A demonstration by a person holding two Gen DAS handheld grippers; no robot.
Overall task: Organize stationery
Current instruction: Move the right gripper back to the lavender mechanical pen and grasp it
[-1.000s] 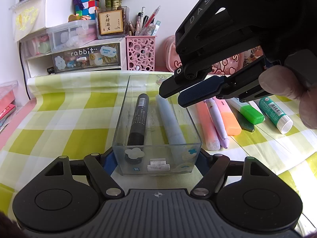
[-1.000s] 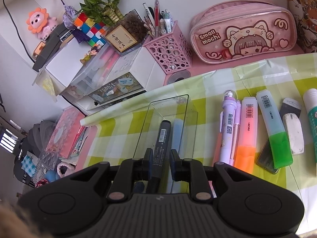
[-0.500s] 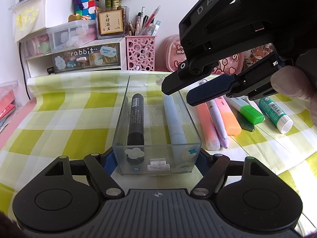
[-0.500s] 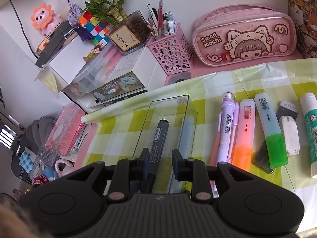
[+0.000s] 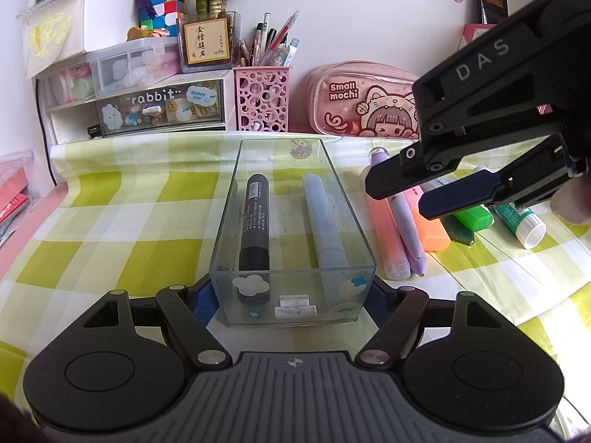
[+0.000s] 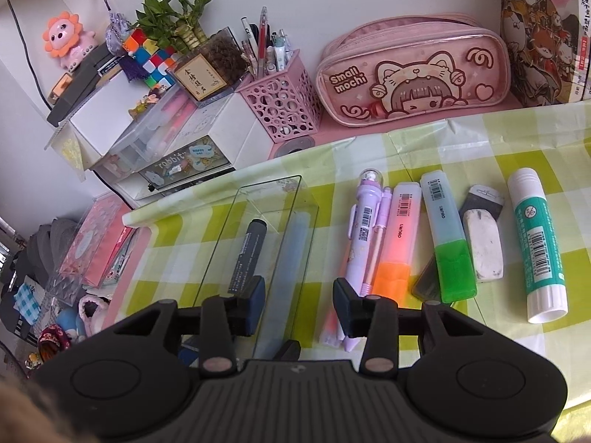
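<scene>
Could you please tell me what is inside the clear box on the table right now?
The clear box holds a black marker and a pale blue pen, lying side by side lengthwise. Stickers on the near wall hide their near ends.

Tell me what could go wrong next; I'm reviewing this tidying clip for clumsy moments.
The right hand-held gripper hangs open right beside the clear box; swinging back it might clip the thin rim. The left hand-held gripper clamps only the box's near end, so a knock could twist it. The pens to its right lie packed together: grabbing the purple pen may drag the orange highlighter along.
</scene>
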